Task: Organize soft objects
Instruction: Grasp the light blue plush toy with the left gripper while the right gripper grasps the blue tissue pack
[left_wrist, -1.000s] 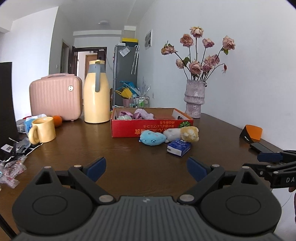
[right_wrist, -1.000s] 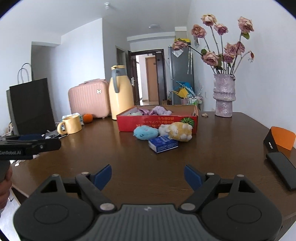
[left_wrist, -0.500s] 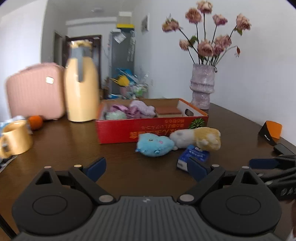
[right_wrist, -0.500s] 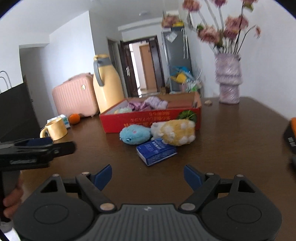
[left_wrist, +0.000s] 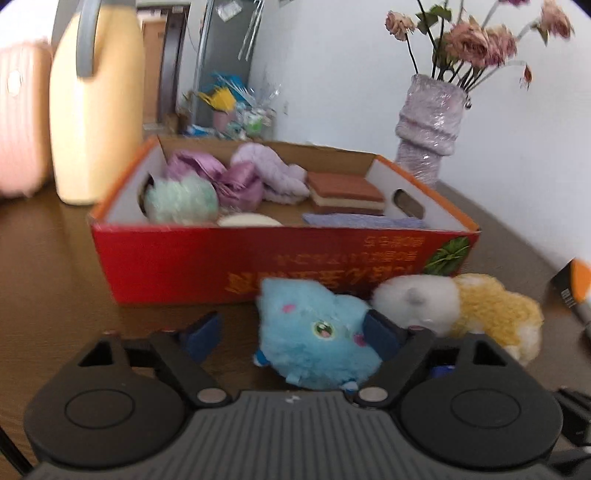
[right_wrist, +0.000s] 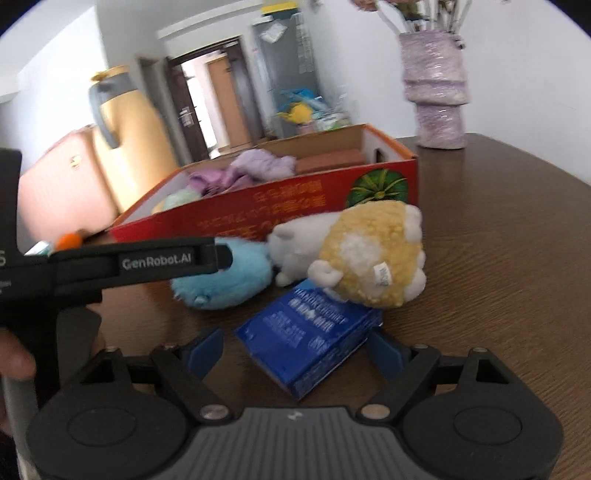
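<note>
A blue plush lies on the brown table in front of a red cardboard box. My left gripper straddles it with jaws closing: the right pad touches the fur, the left pad stands apart. A white-and-yellow plush lies to its right. In the right wrist view my right gripper is open around a blue tissue pack, which the white-and-yellow plush partly rests on. The left gripper's finger reaches across to the blue plush. The box holds several soft items.
Left of the box stand a yellow thermos jug and a pink suitcase. A lilac vase with dried roses stands behind on the right. An orange-and-black object lies at the right edge. A hand holds the left gripper.
Both grippers moved forward and down toward the toys. The left jaws have narrowed, and the blue plush now sits between them. The tissue pack now sits between the right fingers.
</note>
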